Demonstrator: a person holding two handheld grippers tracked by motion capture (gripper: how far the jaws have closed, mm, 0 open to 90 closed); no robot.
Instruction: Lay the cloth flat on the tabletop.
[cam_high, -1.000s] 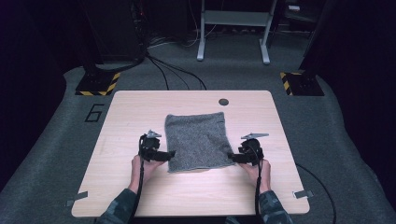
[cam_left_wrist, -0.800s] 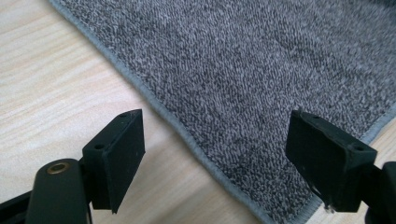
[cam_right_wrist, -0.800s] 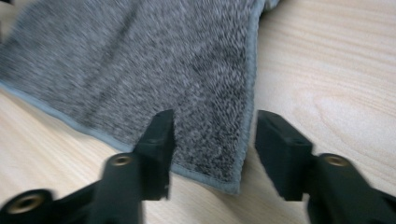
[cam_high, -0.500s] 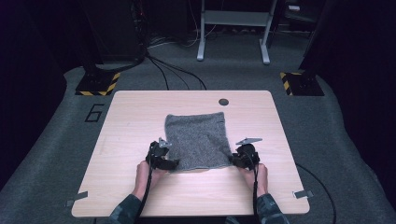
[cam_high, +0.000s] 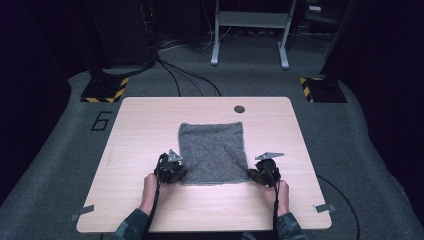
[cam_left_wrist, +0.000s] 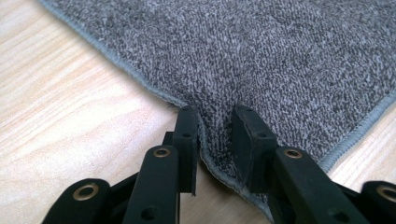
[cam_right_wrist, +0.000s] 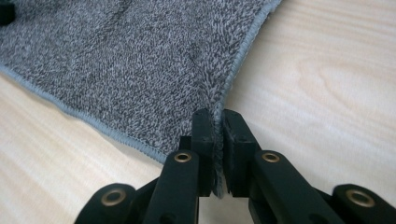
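Both near corners of the grey towel (cam_high: 213, 151) pinched, left gripper (cam_left_wrist: 214, 140) having just been closing and right gripper (cam_right_wrist: 218, 140) clamped; lift and fold outstanding

Grey speckled towel (cam_high: 212, 150) flat mid-table, both near corners bunched up, edge hemmed.

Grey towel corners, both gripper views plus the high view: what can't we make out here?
- Towel near corners, high view: covered by the left gripper and right gripper.
- Left gripper view: towel tip inside the bunched fold hidden by the jaws, which have just been closing.
- Right gripper view: towel edge below the clamped jaws hidden.
- Dark round spot on the table: too small to identify.
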